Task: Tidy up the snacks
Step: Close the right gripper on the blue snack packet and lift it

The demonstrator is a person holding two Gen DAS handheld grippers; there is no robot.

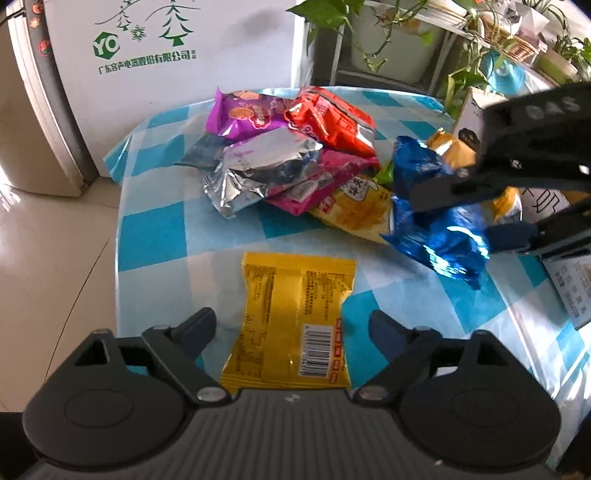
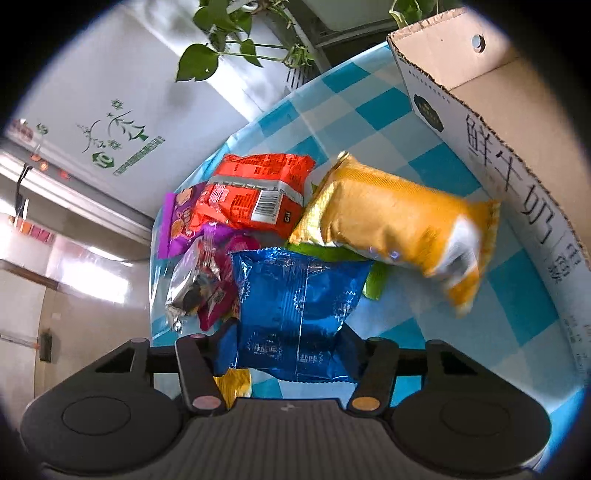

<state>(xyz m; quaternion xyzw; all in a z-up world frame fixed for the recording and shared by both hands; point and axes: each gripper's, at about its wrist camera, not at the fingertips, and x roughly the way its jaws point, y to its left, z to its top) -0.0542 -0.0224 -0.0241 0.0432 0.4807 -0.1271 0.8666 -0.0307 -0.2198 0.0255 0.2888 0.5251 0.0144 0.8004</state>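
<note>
A pile of snack packets lies on the blue-and-white checked table (image 1: 155, 229): purple (image 1: 247, 112), red (image 1: 332, 118), silver (image 1: 258, 166), pink (image 1: 325, 181) and a yellow chip bag (image 1: 354, 210). A flat yellow packet (image 1: 291, 317) lies between the fingers of my left gripper (image 1: 291, 328), which is open. My right gripper (image 2: 288, 343) is shut on a blue packet (image 2: 299, 310), held above the table; it also shows in the left wrist view (image 1: 436, 229). An orange packet (image 2: 399, 229) lies beside an open cardboard box (image 2: 517, 110).
A white appliance carton (image 1: 177, 55) stands behind the table. Potted plants (image 1: 399, 33) on a rack are at the back right. The table edge drops to a tiled floor (image 1: 55, 258) on the left. A green packet (image 2: 373, 284) peeks from under the pile.
</note>
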